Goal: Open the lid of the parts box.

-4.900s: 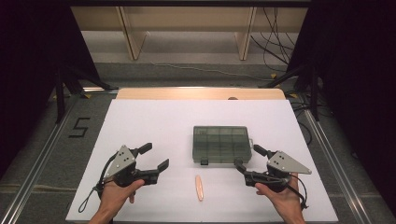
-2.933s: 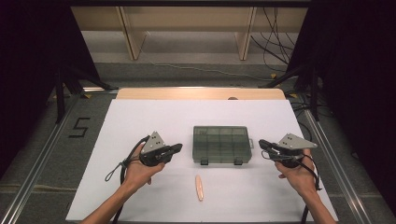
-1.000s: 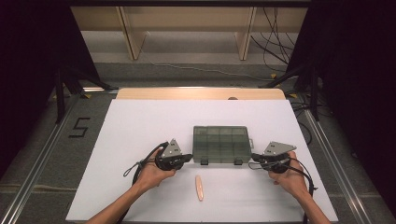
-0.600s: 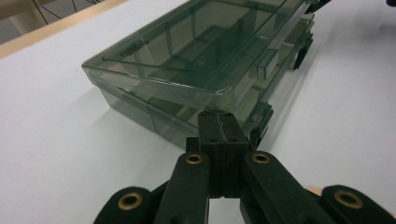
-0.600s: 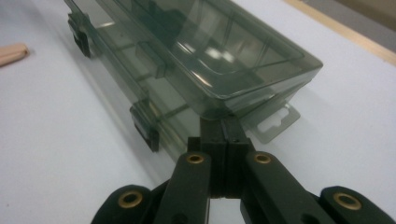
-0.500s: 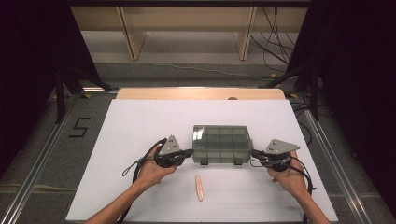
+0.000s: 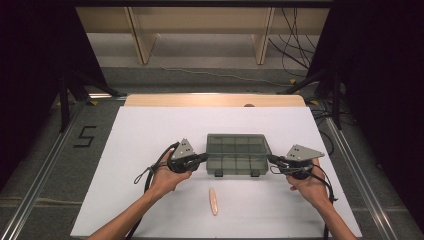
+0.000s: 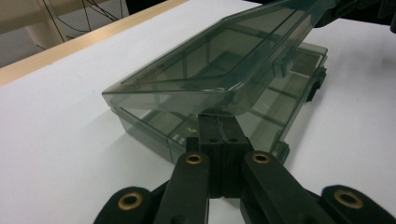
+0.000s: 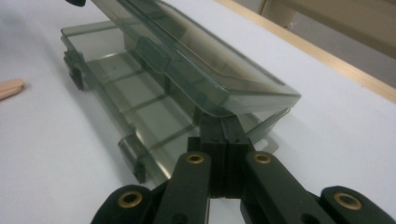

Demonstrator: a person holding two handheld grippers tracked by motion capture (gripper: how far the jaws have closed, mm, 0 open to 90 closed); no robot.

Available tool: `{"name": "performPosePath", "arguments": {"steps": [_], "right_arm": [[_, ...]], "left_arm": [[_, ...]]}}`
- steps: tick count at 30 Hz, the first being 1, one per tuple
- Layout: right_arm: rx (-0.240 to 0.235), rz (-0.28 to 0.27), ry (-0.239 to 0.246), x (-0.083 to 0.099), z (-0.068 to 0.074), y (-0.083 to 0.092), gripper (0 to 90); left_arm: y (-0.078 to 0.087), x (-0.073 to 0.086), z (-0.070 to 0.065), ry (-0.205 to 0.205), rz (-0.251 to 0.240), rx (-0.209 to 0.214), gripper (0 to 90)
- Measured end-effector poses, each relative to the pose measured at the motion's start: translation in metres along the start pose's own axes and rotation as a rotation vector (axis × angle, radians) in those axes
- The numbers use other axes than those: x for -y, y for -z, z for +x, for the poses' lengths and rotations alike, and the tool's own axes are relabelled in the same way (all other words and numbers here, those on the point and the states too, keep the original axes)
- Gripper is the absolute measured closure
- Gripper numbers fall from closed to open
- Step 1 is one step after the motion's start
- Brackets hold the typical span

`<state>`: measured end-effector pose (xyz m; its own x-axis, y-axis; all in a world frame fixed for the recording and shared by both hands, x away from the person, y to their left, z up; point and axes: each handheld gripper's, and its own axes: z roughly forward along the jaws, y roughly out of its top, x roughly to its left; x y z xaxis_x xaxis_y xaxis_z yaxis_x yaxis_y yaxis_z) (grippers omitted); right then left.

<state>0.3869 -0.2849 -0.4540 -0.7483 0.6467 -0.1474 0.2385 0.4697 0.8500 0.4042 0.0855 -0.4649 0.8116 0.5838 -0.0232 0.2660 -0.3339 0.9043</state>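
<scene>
Both gripper views reveal lid [image 8: 196, 70] propped ajar.

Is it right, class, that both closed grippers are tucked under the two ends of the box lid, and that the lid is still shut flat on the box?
Not quite. The lid is not shut flat: it is lifted off the box, with a gap under its front edge, as the left gripper view shows. The rest holds: the left gripper and right gripper are closed and tucked under its two ends.
</scene>
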Motion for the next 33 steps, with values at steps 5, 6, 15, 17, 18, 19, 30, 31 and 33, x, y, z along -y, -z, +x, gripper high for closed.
{"name": "performPosePath", "arguments": {"steps": [5, 6, 15, 17, 18, 19, 30, 31, 33], "right_arm": [[0.008, -0.008, -0.003, -0.003, -0.003, -0.004, 90.0], [0.01, -0.01, -0.007, -0.003, -0.004, -0.003, 90.0], [0.015, -0.047, -0.033, -0.007, -0.013, -0.001, 90.0], [0.016, -0.051, -0.033, -0.011, -0.014, -0.003, 90.0], [0.014, -0.048, -0.038, -0.012, -0.014, -0.004, 90.0], [0.028, -0.063, -0.03, -0.013, -0.014, -0.006, 90.0], [0.03, -0.092, -0.061, -0.014, -0.013, -0.008, 90.0], [0.024, -0.087, -0.062, -0.014, -0.013, -0.007, 90.0], [0.009, -0.093, -0.069, -0.013, -0.014, -0.008, 90.0]], "left_arm": [[-0.001, -0.005, 0.002, 0.016, -0.008, -0.018, 89.8], [-0.002, -0.005, 0.003, 0.026, -0.011, -0.017, 89.8], [-0.003, -0.01, 0.009, 0.036, -0.035, -0.038, 89.8], [-0.003, -0.012, 0.01, 0.044, -0.043, -0.043, 89.8], [-0.003, -0.013, 0.01, 0.044, -0.047, -0.046, 89.8], [-0.003, -0.013, 0.011, 0.045, -0.05, -0.047, 89.8], [-0.004, -0.016, 0.013, 0.047, -0.054, -0.053, 89.8], [-0.004, -0.016, 0.013, 0.044, -0.052, -0.053, 89.8], [-0.004, -0.016, 0.013, 0.048, -0.052, -0.051, 89.8]]}}
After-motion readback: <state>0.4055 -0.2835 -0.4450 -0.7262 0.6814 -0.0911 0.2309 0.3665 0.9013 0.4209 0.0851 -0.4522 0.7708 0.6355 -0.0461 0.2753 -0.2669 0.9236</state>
